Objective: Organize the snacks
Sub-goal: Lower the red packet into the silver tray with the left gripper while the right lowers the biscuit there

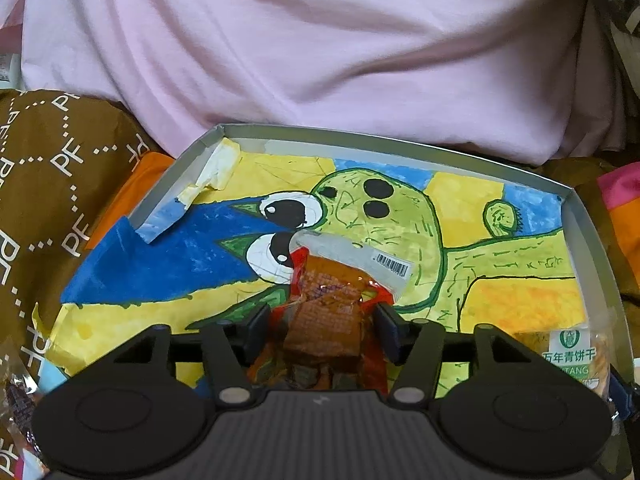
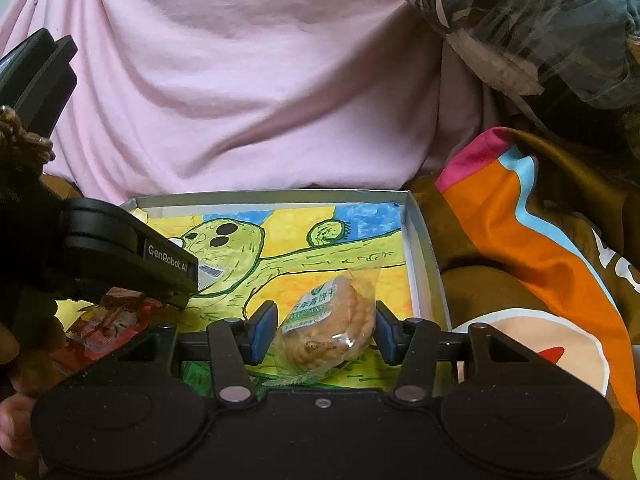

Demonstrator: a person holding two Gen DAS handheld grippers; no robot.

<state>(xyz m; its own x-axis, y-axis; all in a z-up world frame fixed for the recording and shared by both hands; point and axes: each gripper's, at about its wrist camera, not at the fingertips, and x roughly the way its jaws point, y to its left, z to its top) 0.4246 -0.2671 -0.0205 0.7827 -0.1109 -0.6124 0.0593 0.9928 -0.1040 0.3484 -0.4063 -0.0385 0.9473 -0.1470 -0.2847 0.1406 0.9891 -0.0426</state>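
A shallow grey tray [image 1: 360, 138], lined with a child's painting of a green creature, lies in front of both grippers. A red and orange snack packet [image 1: 324, 308] with brown pieces inside rests on the painting, between the pads of my left gripper [image 1: 324, 330]. The pads stand a little off it, so the gripper is open. My right gripper [image 2: 326, 330] is open around a clear biscuit packet [image 2: 328, 324] with a green label, which lies near the tray's right wall [image 2: 416, 240]. In the right wrist view, a left gripper finger [image 2: 168, 268] hangs over the red packet [image 2: 104, 324].
Pink fabric [image 1: 320, 60] rises right behind the tray. Brown cloth printed with white letters [image 1: 60, 180] lies to its left, and orange, brown and pink cloth [image 2: 520, 240] to its right. A grey patterned bundle [image 2: 540, 20] sits at top right. A hand [image 2: 16, 420] shows at lower left.
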